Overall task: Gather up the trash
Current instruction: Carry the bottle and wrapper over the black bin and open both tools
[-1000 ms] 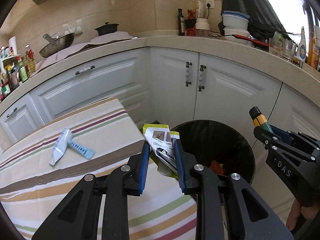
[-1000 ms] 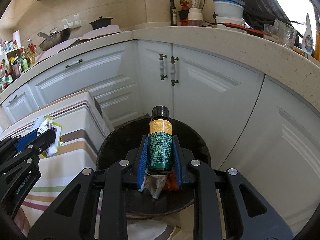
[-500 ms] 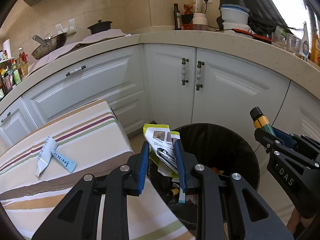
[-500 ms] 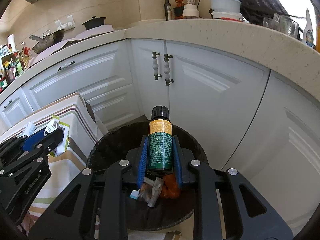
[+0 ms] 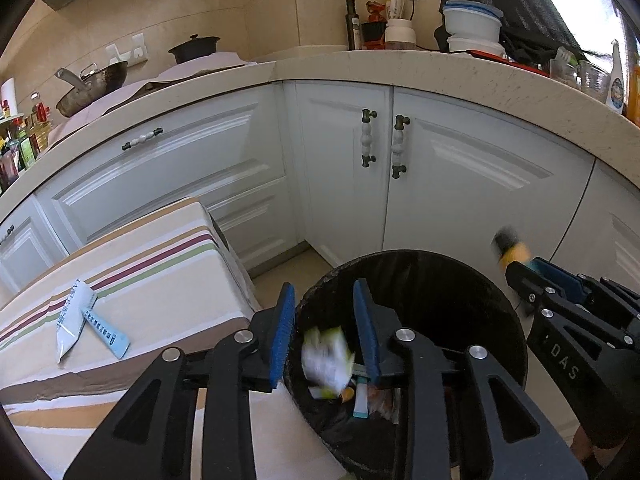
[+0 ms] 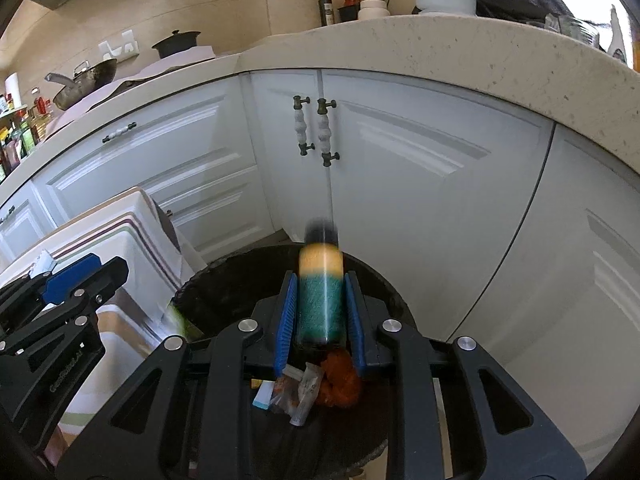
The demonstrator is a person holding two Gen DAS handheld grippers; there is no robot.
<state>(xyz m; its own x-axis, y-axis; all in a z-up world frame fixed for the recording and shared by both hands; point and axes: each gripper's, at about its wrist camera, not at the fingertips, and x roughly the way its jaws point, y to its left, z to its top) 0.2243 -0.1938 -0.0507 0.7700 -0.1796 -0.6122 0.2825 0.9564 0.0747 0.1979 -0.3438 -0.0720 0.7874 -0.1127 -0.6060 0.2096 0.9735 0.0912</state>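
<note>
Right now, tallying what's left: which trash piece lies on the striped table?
The white tube touching a pale-blue strip, flat on the striped cloth; the packet and green bottle are over the black bin.

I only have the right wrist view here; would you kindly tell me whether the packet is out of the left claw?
Observer: Yes. The left claw is opening, and the white-and-green packet shows blurred between its fingers, touching neither pad, over the bin.
Operator: Thank you. Is any trash lying on the striped cloth?
Observer: A white tube and a blue strip lie on the striped cloth, meeting in a V.
</note>
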